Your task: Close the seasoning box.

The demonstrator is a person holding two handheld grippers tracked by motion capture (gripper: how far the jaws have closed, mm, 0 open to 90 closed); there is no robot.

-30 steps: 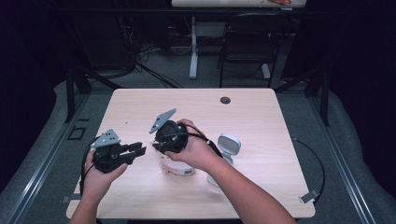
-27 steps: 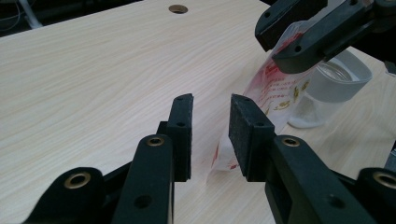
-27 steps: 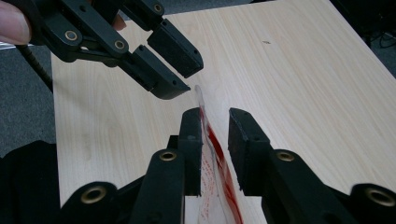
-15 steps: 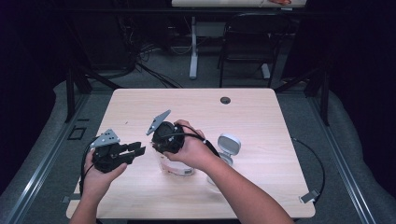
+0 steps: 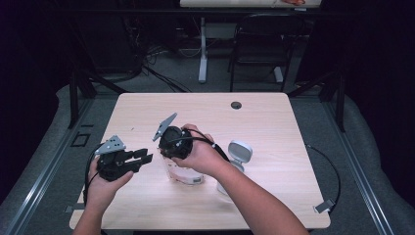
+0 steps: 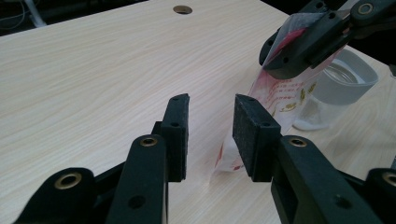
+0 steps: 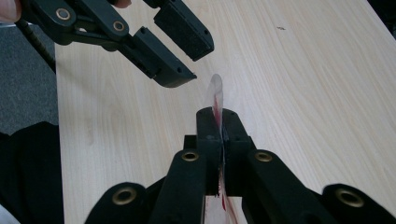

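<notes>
A clear plastic pouch with red print [image 5: 185, 175] stands on the wooden table [image 5: 274, 122]. My right gripper [image 5: 173, 147] points down at its top, its jaws having just been closing. They are now shut on the pouch's upper edge [image 7: 215, 91], which sticks up between the pads of my right gripper [image 7: 218, 116]. My left gripper [image 5: 146, 157] hovers just left of the pouch. Its jaws have just been opening and stand apart with nothing between them. From my left gripper [image 6: 210, 135], the pouch [image 6: 280, 95] hangs beyond the right pad, under the other gripper's jaws.
A clear jar with a grey lid [image 5: 240, 152] stands right of the pouch, also seen as the jar [image 6: 345, 79] behind it. A cable hole [image 5: 236, 105] lies near the table's far edge. A chair [image 5: 259, 44] and desk leg stand beyond.
The right gripper's grey plate has tipped slightly to the left above the pouch. Both hands stay where they were.
</notes>
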